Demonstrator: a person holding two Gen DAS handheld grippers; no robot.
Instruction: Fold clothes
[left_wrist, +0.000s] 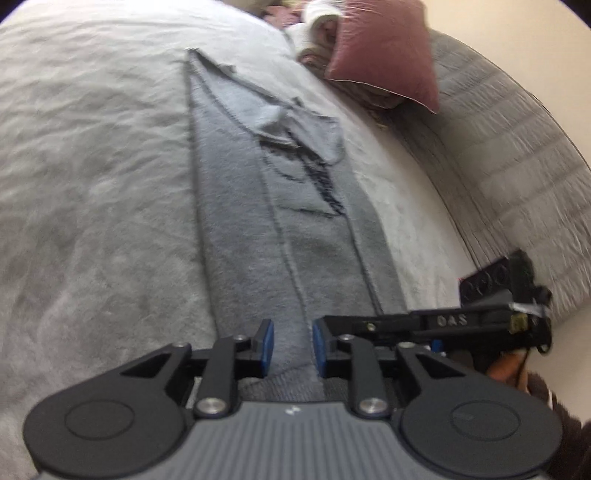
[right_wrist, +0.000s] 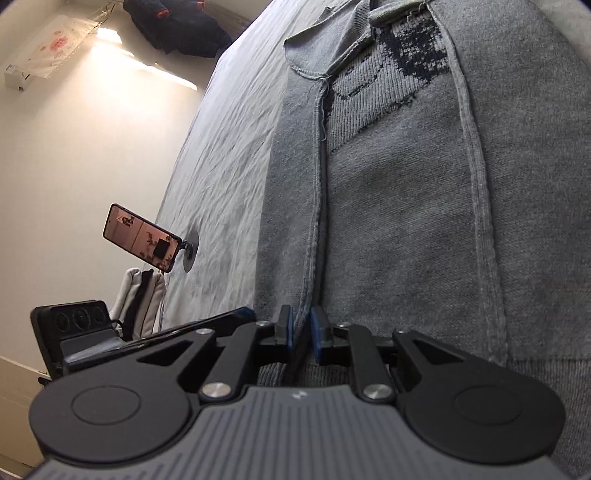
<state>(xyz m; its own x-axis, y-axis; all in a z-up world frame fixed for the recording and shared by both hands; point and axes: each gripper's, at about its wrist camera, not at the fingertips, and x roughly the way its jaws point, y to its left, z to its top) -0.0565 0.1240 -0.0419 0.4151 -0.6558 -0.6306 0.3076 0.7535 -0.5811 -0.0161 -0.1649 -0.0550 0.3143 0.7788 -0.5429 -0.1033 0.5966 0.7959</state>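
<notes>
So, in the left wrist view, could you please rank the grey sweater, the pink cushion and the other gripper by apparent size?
1. grey sweater
2. pink cushion
3. right gripper

The last two look close in size, and the gripper sits nearer the camera, so that order is unsure.

Left tongs (left_wrist: 293, 345) pointing downward along the grey sweater (left_wrist: 280, 206), blue pads (left_wrist: 269, 341) parted with a clear gap, a raised seam of the knit between them but not pressed. Right tongs (right_wrist: 302, 338) likewise angled down, pads (right_wrist: 318, 339) nearly together, a folded edge of the sweater standing in the narrow slot; contact hard to judge. Held side by side near the hem, right tongs just beside the left. Bare hand (left_wrist: 506, 363) gripping the right tool, dark sleeve (left_wrist: 546, 397) behind it.
</notes>
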